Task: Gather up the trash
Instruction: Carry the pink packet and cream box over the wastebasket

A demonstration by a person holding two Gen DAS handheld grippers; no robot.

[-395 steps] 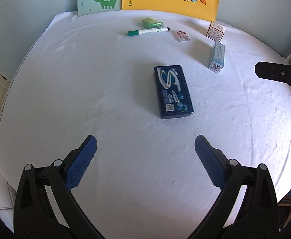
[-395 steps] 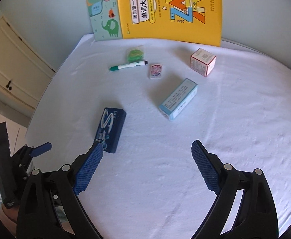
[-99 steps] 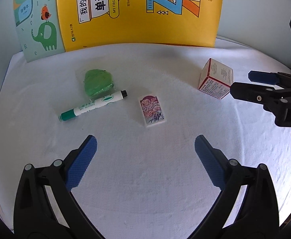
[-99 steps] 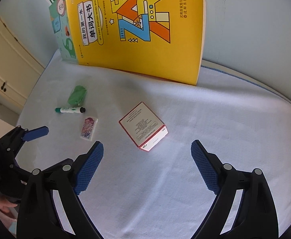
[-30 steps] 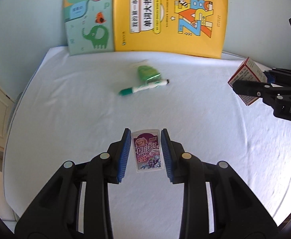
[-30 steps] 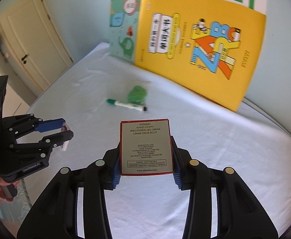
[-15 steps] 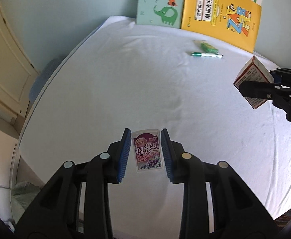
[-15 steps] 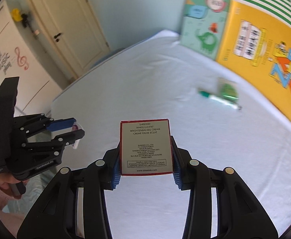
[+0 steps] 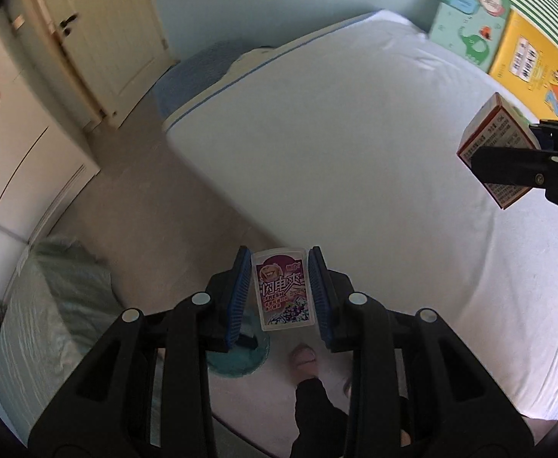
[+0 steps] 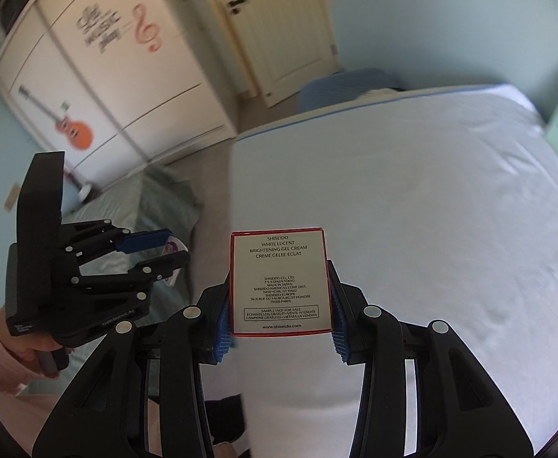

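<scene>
My left gripper (image 9: pixel 280 267) is shut on a small purple gum pack (image 9: pixel 283 290) and holds it in the air past the white bed's corner, over the floor. My right gripper (image 10: pixel 279 267) is shut on a white cream box with red edges (image 10: pixel 280 280), held above the bed's near edge. In the left wrist view the cream box (image 9: pixel 489 149) shows at the right, clamped in the right gripper. In the right wrist view the left gripper (image 10: pixel 156 252) shows at the left with the gum pack (image 10: pixel 173 248) between its fingers.
The white bed (image 9: pixel 374 133) fills the right side. Books (image 9: pixel 469 30) lean on the far wall. A teal round container (image 9: pixel 240 358) sits on the floor under my left gripper, partly hidden. A green blanket (image 9: pixel 49 305) lies at left. A wardrobe (image 10: pixel 107 68) and door (image 10: pixel 271 19) stand beyond.
Both grippers have swung left, away from the books and toward the bed's corner and the floor. Each still holds its item. The floor and the teal container have come into view.
</scene>
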